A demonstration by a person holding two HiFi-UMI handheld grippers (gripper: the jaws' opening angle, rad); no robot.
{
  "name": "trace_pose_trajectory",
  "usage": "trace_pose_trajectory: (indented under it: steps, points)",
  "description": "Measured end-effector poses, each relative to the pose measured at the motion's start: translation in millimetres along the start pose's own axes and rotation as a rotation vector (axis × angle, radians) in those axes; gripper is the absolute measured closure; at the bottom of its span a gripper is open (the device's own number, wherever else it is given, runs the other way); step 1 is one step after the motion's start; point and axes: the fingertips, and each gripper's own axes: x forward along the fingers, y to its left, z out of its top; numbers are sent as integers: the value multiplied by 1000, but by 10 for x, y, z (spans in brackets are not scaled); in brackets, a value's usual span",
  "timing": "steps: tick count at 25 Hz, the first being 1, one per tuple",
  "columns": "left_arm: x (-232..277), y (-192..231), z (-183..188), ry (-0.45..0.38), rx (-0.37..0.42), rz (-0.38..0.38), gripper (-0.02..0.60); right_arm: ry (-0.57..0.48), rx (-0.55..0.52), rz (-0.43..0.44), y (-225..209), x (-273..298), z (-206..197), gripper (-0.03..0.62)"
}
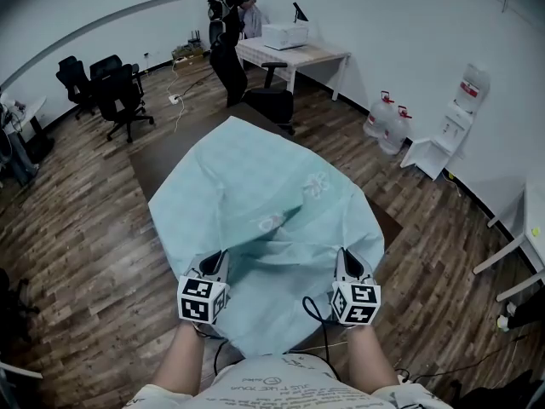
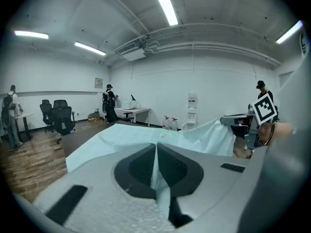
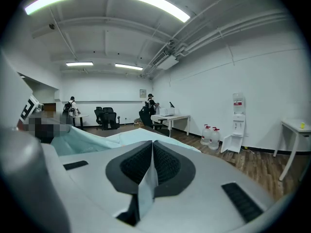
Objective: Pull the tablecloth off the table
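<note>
A pale teal tablecloth [image 1: 255,203] lies bunched over a dark brown table [image 1: 153,156], pulled toward me so its near edge hangs in front of my body. My left gripper [image 1: 211,273] is shut on the cloth's near left part, and a fold of cloth [image 2: 158,178] shows pinched between its jaws. My right gripper [image 1: 347,271] is shut on the near right part, with a strip of tablecloth [image 3: 147,186] clamped in its jaws. Bare tabletop shows at the far left and at the right edge [image 1: 387,224].
A black office chair [image 1: 277,100] stands at the table's far end. Behind it a person [image 1: 226,45] stands by a light desk [image 1: 294,58] with a white box. More chairs [image 1: 111,88] sit at the left, water bottles [image 1: 387,118] and a dispenser [image 1: 456,118] by the right wall.
</note>
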Motion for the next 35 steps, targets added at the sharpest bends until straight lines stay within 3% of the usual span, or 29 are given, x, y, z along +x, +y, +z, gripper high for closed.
trace_pose_trajectory:
  steps: [8, 12, 35]
  points:
    - [-341, -264, 261, -108, -50, -30, 572, -63, -18, 16, 449, -383, 240, 580]
    - [-393, -414, 410, -139, -30, -57, 572, -80, -18, 24, 570, -449, 346, 580]
    - [-311, -547, 439, -121, -20, -35, 571, -60, -39, 40, 541, -465, 326, 580]
